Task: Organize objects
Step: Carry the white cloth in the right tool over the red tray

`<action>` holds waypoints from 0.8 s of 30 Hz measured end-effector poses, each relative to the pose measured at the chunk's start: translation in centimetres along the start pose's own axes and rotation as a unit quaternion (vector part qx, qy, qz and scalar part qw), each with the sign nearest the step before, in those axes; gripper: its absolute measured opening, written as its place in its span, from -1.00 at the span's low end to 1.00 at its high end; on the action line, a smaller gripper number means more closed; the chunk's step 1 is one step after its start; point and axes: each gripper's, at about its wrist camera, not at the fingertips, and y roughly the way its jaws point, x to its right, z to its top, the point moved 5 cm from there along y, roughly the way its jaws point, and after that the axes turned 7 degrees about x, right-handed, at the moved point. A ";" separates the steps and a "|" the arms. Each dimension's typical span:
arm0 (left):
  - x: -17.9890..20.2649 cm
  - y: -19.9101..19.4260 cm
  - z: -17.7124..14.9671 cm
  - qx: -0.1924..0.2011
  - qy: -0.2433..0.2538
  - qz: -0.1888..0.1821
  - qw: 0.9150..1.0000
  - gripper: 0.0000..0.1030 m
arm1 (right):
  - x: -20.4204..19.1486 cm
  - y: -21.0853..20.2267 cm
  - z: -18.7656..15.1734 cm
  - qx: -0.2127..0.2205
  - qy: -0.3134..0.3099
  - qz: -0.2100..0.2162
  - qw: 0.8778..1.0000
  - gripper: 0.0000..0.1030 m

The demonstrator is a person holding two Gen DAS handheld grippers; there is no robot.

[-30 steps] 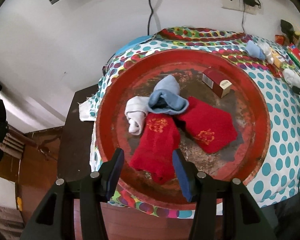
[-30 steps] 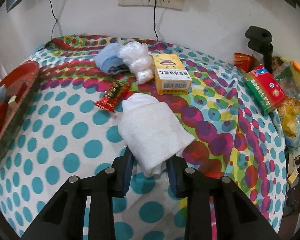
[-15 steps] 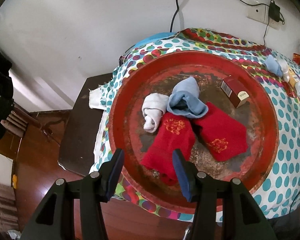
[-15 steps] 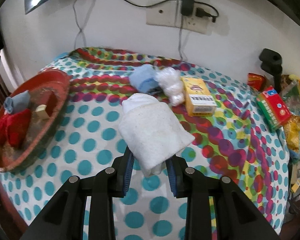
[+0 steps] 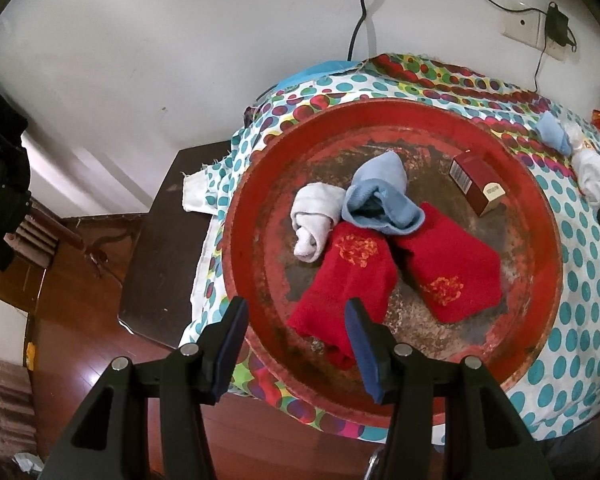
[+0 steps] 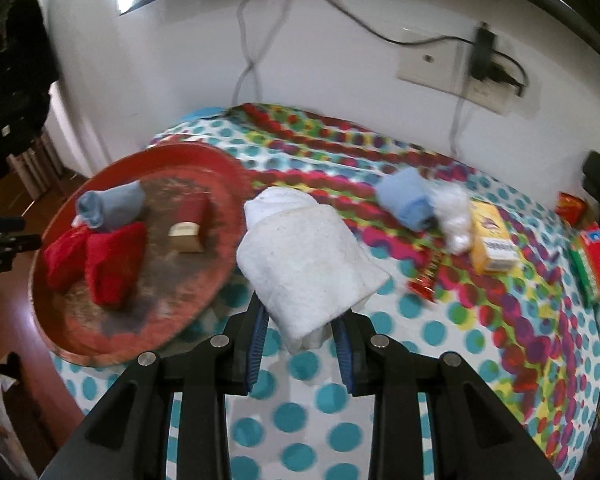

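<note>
Right tool point(image 6: 300, 334) pinching a folded white towel point(image 6: 308, 256), held above the dotted desk point(image 6: 440, 320) just beside the red tray point(image 6: 216, 276). Only in the left view: left tool point(image 5: 294, 346) spread, empty, over the tray's near rim. Right view blurred; box labels unreadable.

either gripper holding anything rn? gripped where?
Right gripper is shut on the white sock, pinched at its near end. Left gripper is open, holding nothing.
</note>
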 end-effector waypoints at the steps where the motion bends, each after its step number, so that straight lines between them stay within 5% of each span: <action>1: -0.1 0.0 0.0 0.000 -0.001 0.000 1.000 0.00 | -0.9 0.2 0.2 -0.001 -0.005 0.007 1.000 -0.44; 24: -2.4 -0.3 -0.2 -0.004 -0.031 0.010 0.999 0.00 | -12.2 3.6 2.9 -0.020 -0.081 0.081 0.993 -0.43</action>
